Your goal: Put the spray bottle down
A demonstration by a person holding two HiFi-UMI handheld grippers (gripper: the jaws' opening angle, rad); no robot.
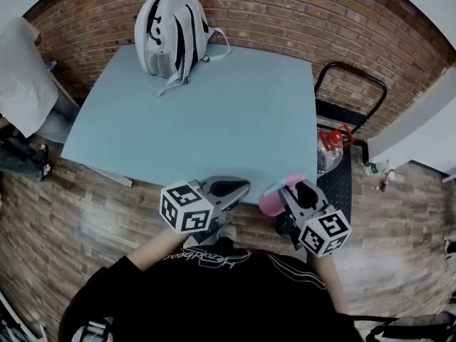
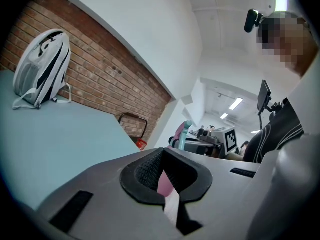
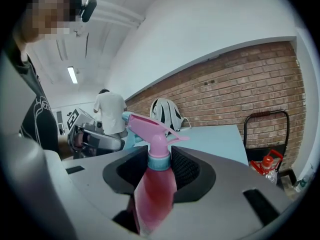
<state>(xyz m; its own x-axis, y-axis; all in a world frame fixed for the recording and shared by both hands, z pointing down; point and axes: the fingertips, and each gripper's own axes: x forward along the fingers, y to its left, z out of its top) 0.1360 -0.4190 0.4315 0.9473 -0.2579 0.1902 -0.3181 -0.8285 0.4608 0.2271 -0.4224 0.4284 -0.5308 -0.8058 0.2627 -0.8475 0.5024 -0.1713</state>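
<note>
Pinching the pink spray bottle (image 3: 152, 194) roughly upright, nozzle on top, the right tongs (image 1: 293, 191) hover at the near edge of the counter (image 1: 214, 120), whose bare top lies just ahead. The left tongs (image 1: 228, 189), pressed together and empty, sit alongside at that same edge.

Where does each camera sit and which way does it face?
Head view: on the person's head, looking steeply down at the table; arms, left hand-held gripper and right hand-held gripper show.
Left gripper view: rides the left one, facing along the table; its jaws show.
Right gripper view: rides the right one, facing the brick wall; its jaws grip the spray bottle.
All share the backpack.
</note>
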